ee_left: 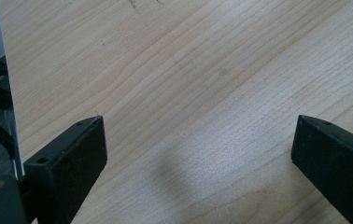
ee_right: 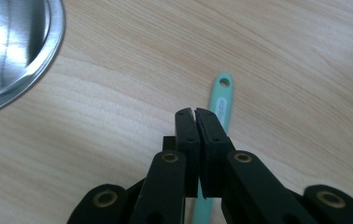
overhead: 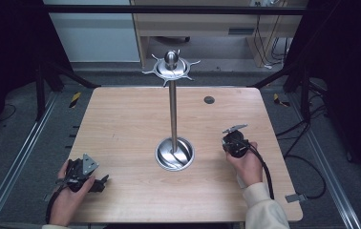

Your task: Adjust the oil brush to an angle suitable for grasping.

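Mint-green utensil handle is sitting clamped between the jaws of my right gripper, which are pressed together on it. I am seeing its tip, with a small hanging hole, poking out past the jaws above the wooden table, and a sliver of the same green running back beneath them. What is on its other end I cannot tell. I am judging it as light, thin, stiff plastic, smooth enough to swivel or slip in a narrow pinch, so I am wanting the hold on the flat of the handle, back from the hole, leaving that hole free.

Just beside it, to the left in the right gripper view, the round steel base of the hanging stand is shining. In the high view I am watching its pole rising from the middle of the table to a crown of hooks, and I am guessing the hole is meant for one of those.

My right gripper is hovering near the base. My left gripper is idling with its jaws wide apart over bare wood, holding nothing, near the table's left front corner.
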`<action>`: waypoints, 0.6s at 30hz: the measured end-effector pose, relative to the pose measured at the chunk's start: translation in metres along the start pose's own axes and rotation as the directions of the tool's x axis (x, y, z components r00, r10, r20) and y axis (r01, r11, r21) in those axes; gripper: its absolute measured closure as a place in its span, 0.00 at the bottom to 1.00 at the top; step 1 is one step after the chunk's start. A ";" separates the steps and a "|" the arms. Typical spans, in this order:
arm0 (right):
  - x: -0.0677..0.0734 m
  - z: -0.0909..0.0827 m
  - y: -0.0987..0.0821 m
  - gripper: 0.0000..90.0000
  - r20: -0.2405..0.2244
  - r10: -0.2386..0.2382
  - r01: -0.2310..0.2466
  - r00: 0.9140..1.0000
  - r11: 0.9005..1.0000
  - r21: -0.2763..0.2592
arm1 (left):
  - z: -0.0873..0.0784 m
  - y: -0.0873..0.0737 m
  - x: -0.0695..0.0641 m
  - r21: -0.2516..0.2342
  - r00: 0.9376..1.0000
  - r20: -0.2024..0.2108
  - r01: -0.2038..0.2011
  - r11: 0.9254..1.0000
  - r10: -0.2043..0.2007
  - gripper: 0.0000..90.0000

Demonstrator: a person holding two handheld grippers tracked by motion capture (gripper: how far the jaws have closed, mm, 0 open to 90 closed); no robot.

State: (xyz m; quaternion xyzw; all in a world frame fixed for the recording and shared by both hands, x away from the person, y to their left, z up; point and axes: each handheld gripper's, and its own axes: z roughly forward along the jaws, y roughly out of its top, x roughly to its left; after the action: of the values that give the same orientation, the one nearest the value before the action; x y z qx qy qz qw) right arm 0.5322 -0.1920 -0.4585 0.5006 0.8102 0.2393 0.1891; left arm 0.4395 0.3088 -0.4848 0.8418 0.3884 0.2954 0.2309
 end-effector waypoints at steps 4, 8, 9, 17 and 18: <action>-0.005 -0.009 -0.002 0.96 -0.013 0.022 -0.021 1.000 0.999 0.031 | 0.000 0.000 0.000 -0.003 1.000 0.002 0.001 1.000 -0.001 0.03; -0.009 -0.015 -0.003 0.92 -0.026 0.042 -0.040 0.999 0.996 0.083 | 0.000 0.000 -0.001 -0.001 1.000 0.004 -0.003 1.000 0.003 0.03; -0.009 -0.016 -0.004 0.90 -0.029 0.044 -0.041 0.999 0.995 0.093 | 0.000 0.000 -0.001 -0.003 1.000 0.002 -0.002 1.000 0.002 0.03; -0.011 -0.018 -0.002 0.71 -0.040 0.083 -0.074 0.996 0.980 0.184 | 0.000 0.001 -0.001 -0.004 1.000 0.007 -0.005 1.000 0.006 0.03; -0.011 -0.018 -0.002 0.71 -0.037 0.088 -0.079 0.995 0.979 0.189 | 0.000 0.001 -0.001 -0.004 1.000 0.007 -0.006 1.000 0.006 0.03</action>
State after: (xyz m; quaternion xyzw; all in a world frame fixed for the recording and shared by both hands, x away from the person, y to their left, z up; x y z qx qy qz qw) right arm 0.5253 -0.2062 -0.4443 0.5442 0.8114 0.1809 0.1126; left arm 0.4391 0.3072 -0.4847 0.8435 0.3844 0.2939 0.2333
